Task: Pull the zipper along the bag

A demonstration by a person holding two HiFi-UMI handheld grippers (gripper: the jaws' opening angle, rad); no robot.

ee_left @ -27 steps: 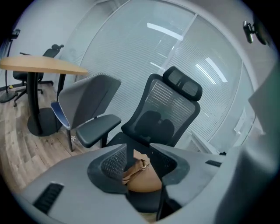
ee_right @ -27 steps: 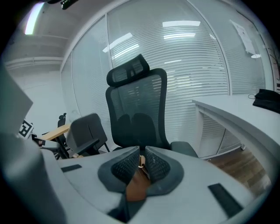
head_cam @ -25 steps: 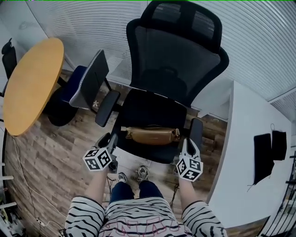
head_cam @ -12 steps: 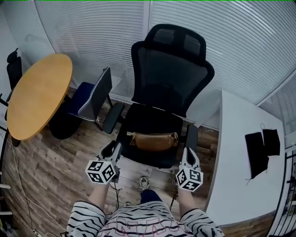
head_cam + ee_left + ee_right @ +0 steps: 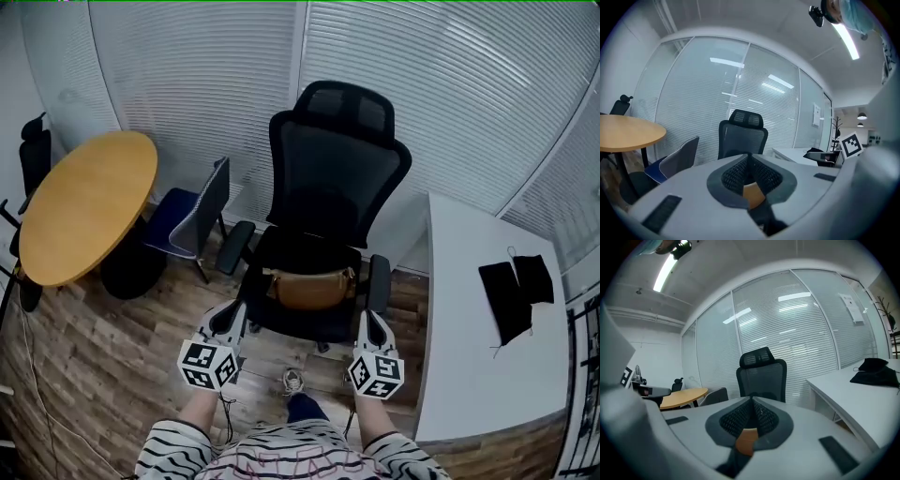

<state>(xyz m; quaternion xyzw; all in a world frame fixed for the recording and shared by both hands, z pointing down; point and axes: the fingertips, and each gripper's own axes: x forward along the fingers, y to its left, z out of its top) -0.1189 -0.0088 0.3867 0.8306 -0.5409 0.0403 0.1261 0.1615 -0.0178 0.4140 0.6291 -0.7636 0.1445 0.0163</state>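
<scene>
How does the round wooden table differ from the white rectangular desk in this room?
The round wooden table has an orange-brown top; the white rectangular desk is plain white. The table is circular; the desk has straight edges. Two black items lie on the desk; nothing shows on the table. Both flank the black mesh office chair.

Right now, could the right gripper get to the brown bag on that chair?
Probably yes, with a short move forward. The right gripper hangs in front of the chair, apart from the brown bag, and nothing seems to stand between them.
</scene>
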